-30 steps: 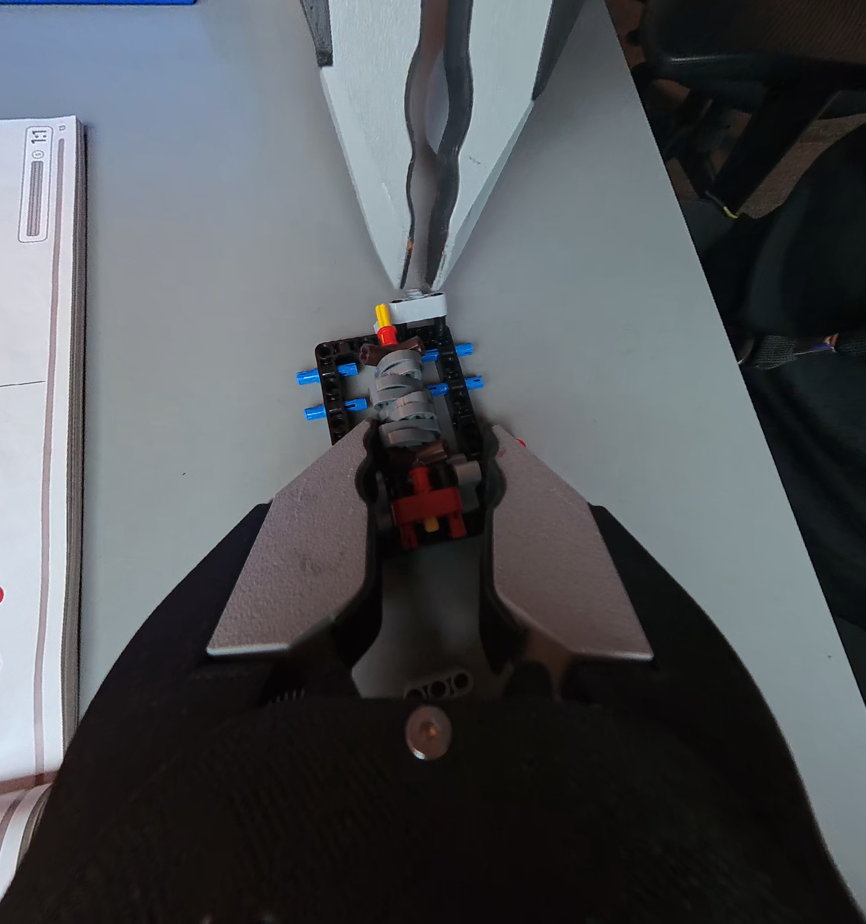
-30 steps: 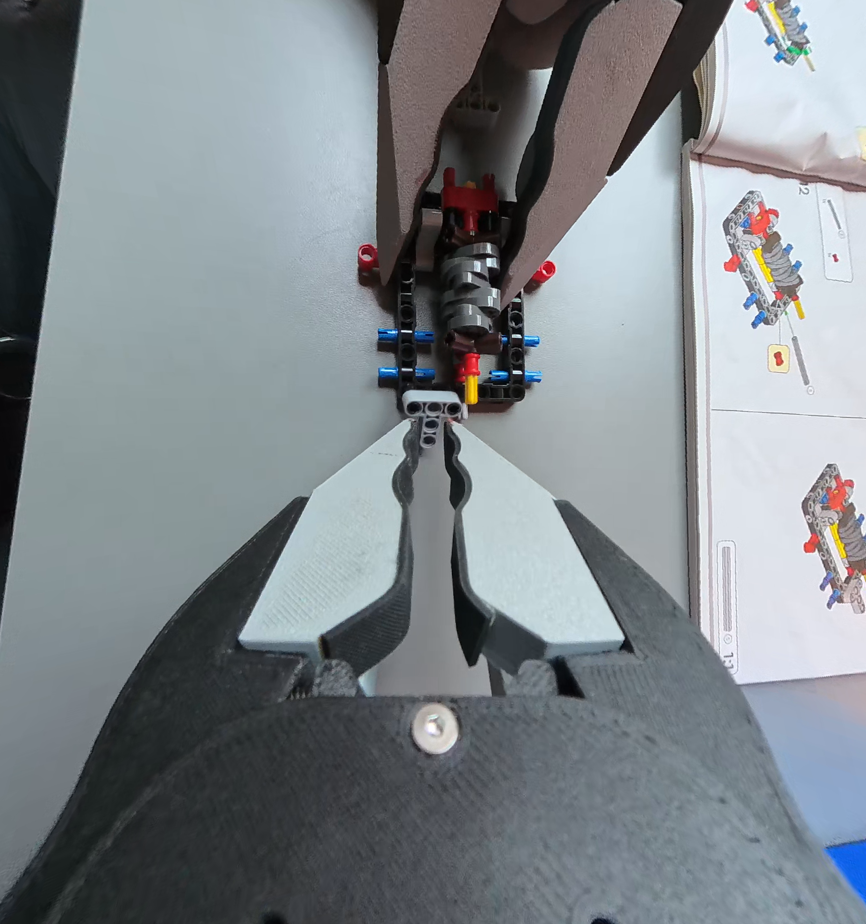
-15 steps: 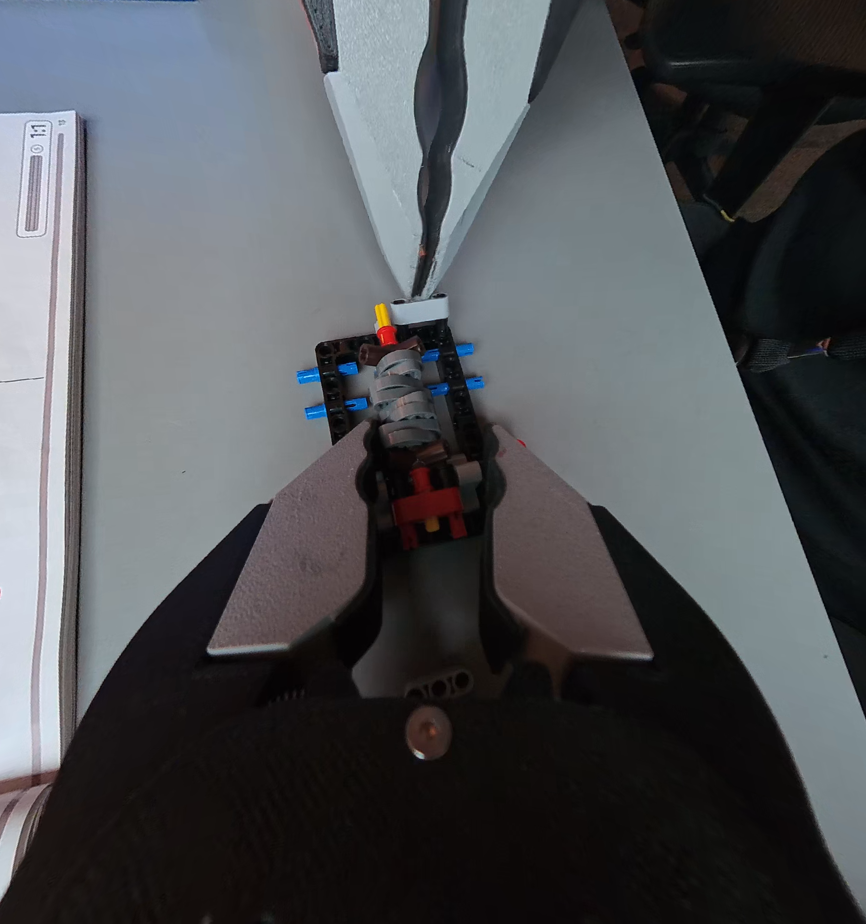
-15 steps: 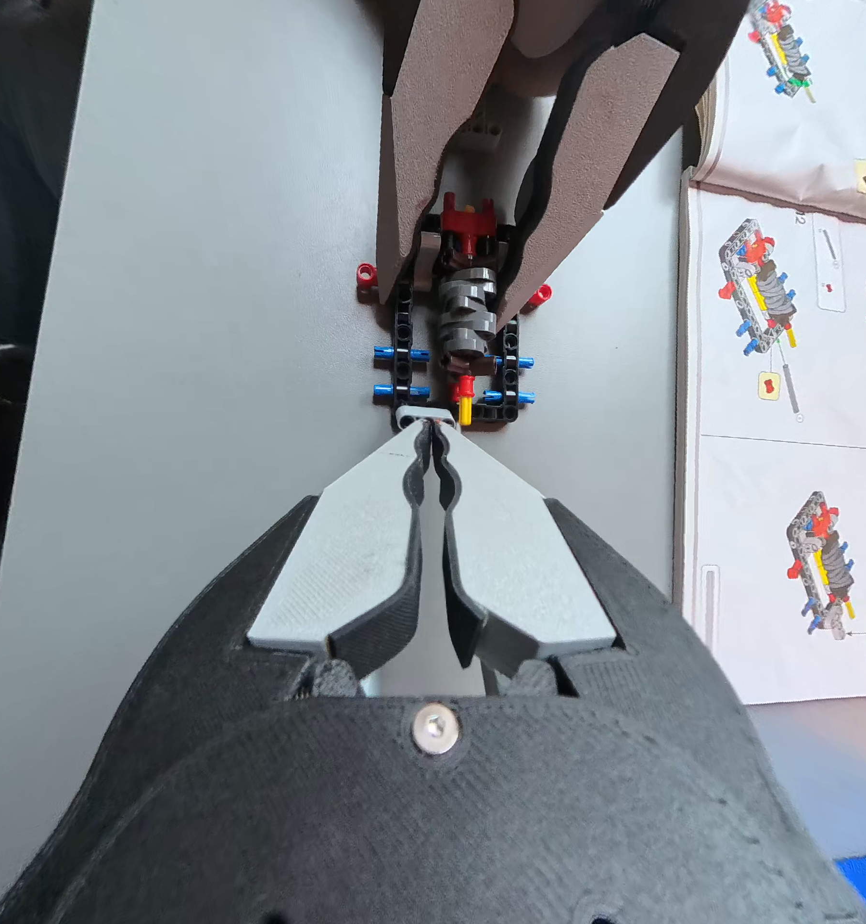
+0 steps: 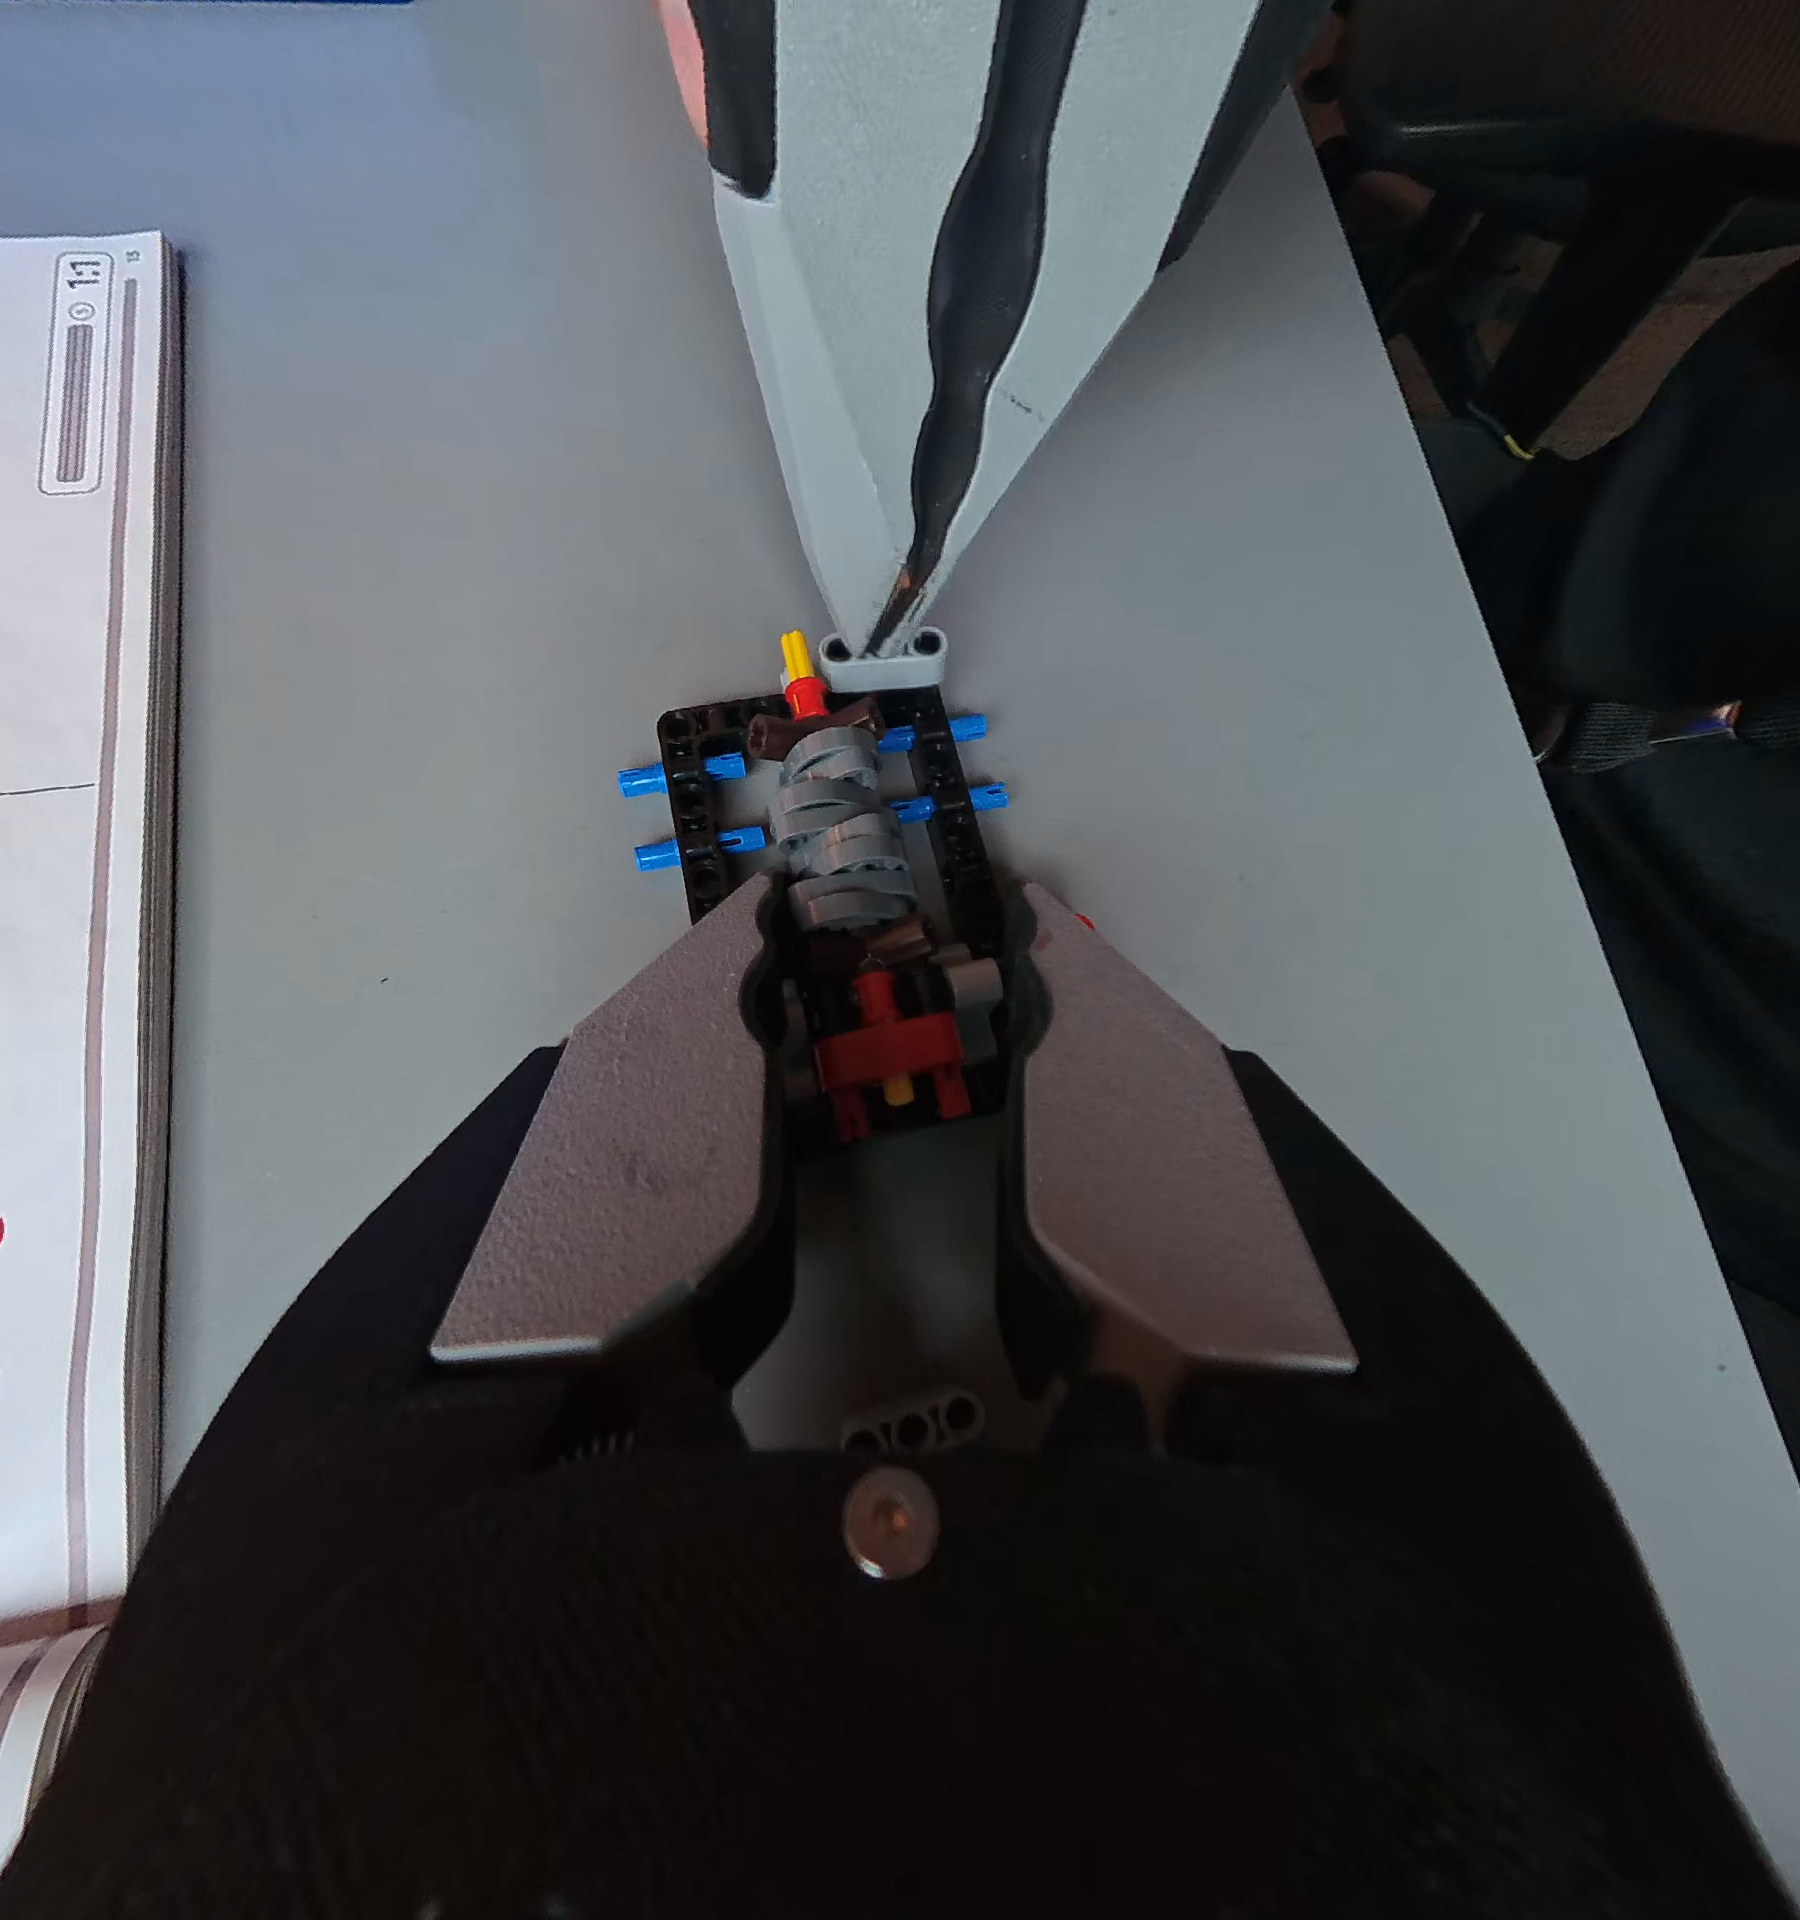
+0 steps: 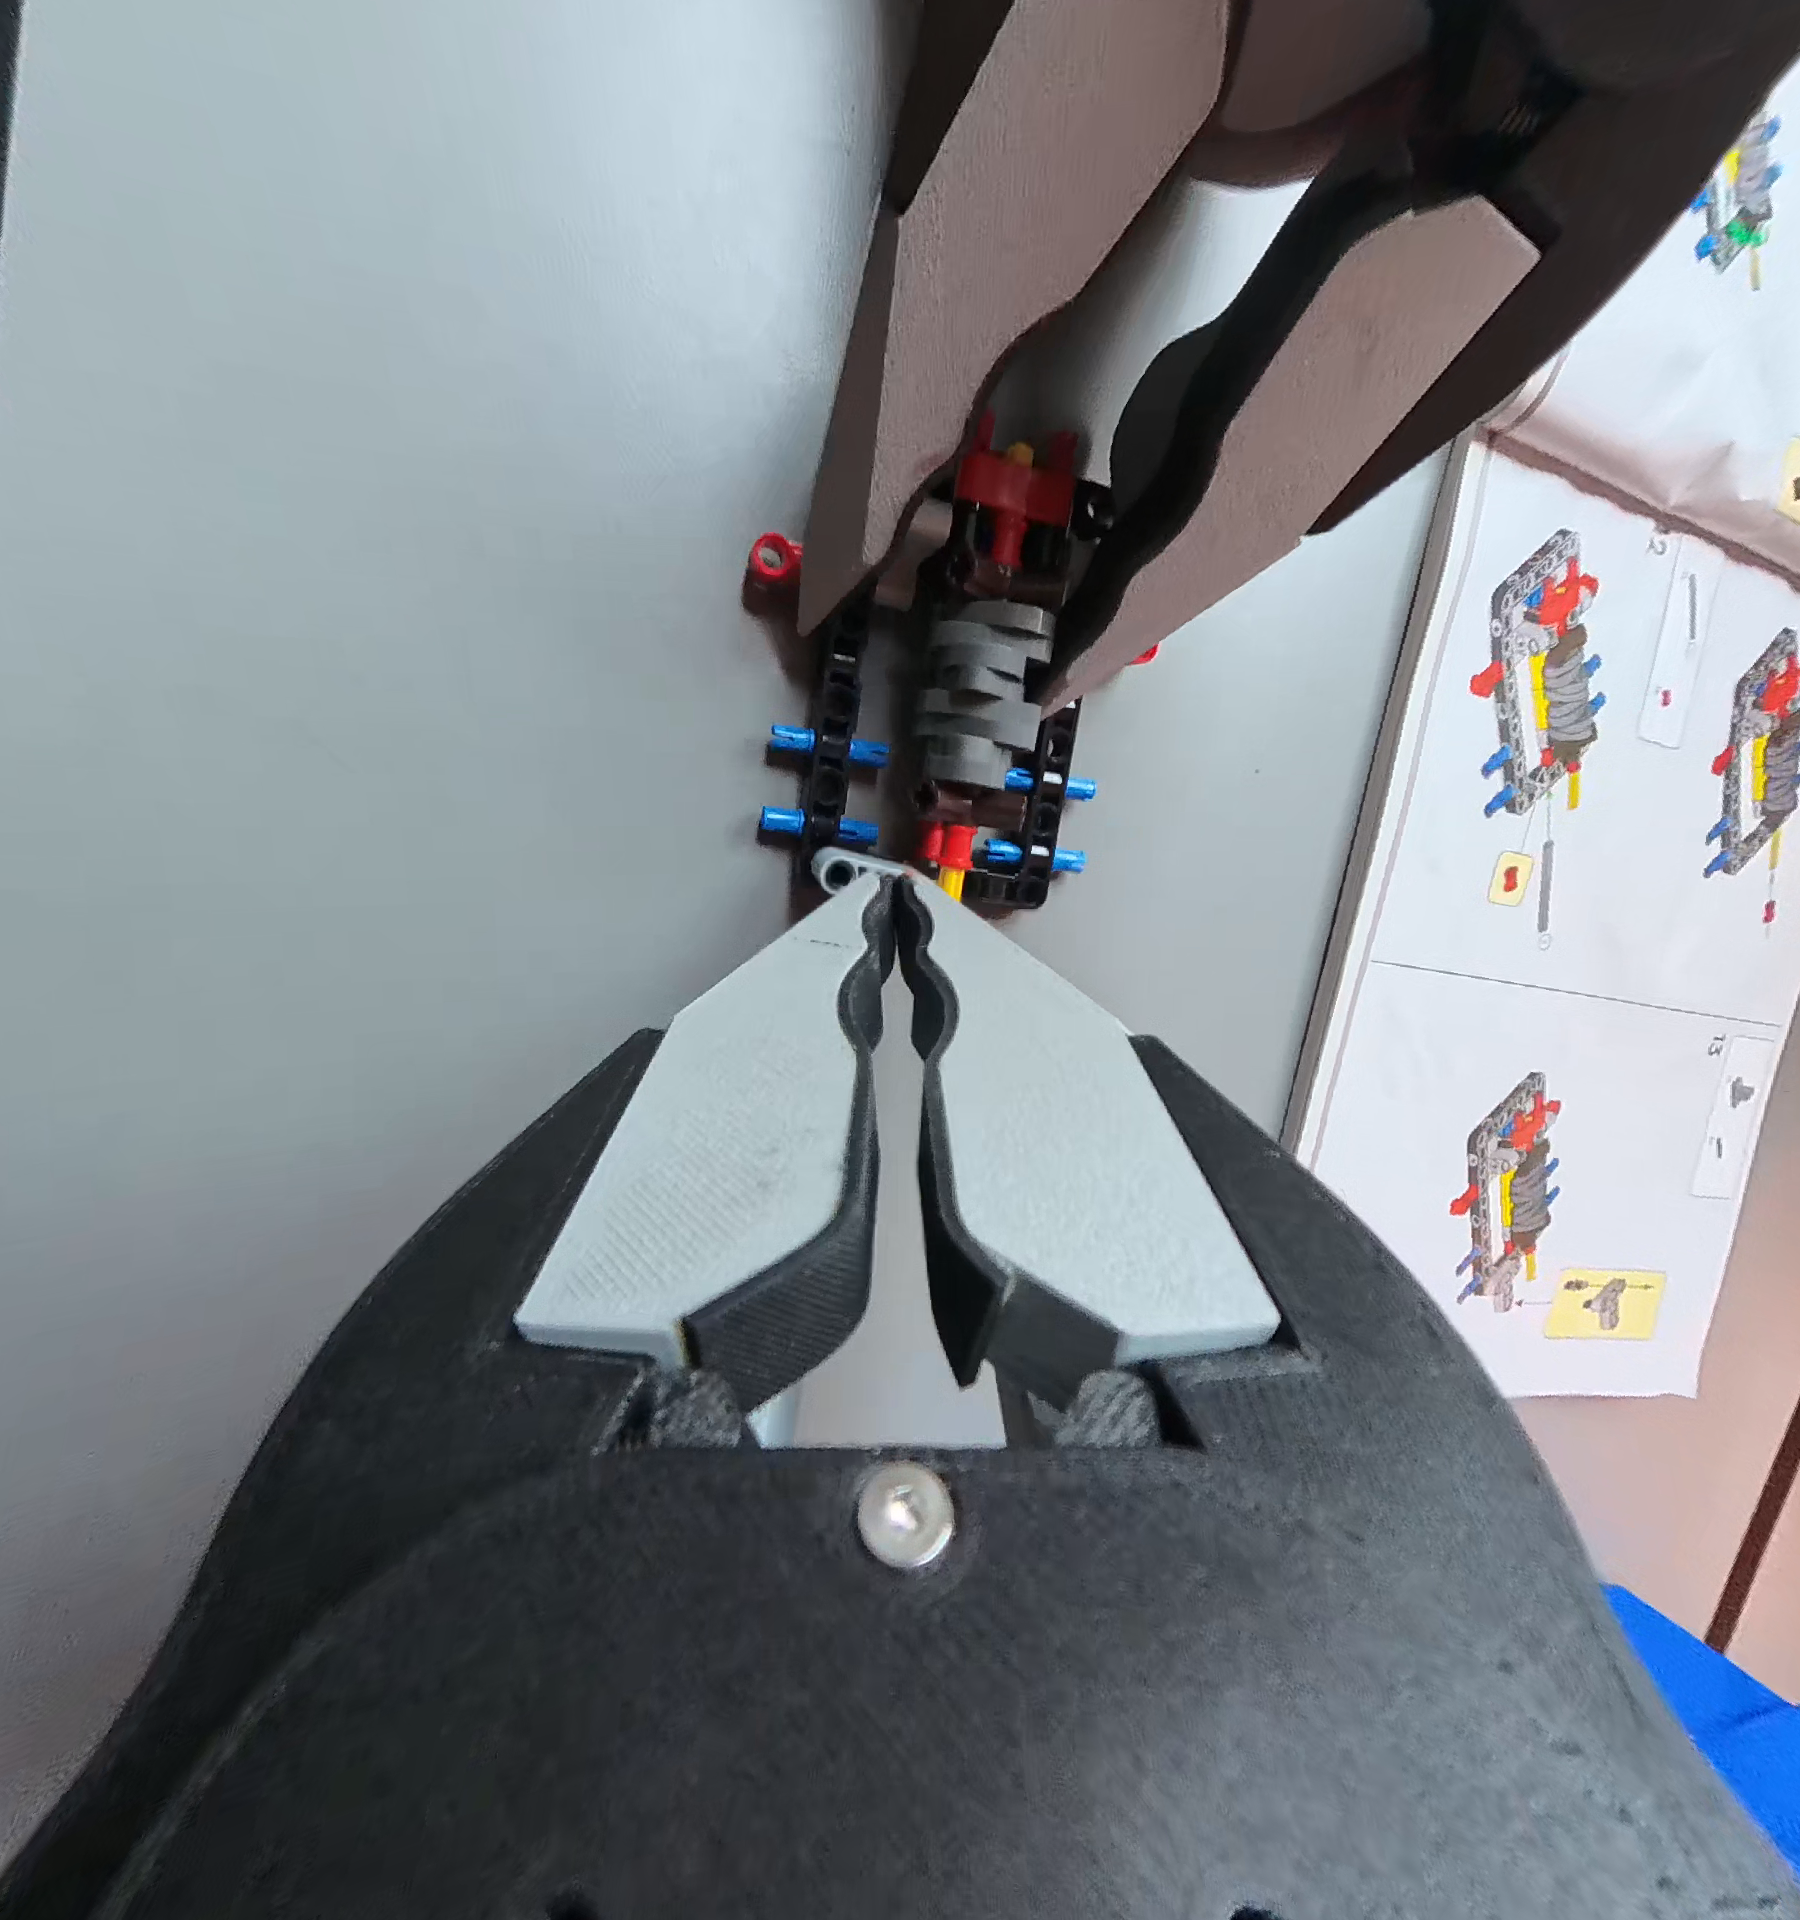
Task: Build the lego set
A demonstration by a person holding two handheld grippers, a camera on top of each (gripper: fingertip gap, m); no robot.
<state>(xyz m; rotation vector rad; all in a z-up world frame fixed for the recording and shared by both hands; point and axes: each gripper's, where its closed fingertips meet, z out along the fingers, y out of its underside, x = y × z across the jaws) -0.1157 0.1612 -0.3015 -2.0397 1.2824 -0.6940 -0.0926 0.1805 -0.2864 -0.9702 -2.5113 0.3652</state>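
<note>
the left gripper (image 5: 891, 935) sits at the middle of the left wrist view, its two fingers partly closed and pressed against both sides of the lego assembly (image 5: 834, 831), clamping the near end where the red connector (image 5: 891, 1060) sits. the assembly is a black frame lying flat on the grey table (image 5: 439, 623), with a grey ribbed stack along its middle, blue pins (image 5: 657, 816) sticking out of both long sides and a yellow axle (image 5: 794, 657) at the far end. above it in the frame, the right gripper (image 5: 891, 623) comes down from the top edge; its fingers are pinched nearly together on a small light grey beam (image 5: 883, 665), which touches the far end of the frame beside the yellow axle. an open instruction booklet (image 5: 34, 831) lies along the left edge. a second grey beam (image 5: 911, 1421) lies under the left gripper's base.
</note>
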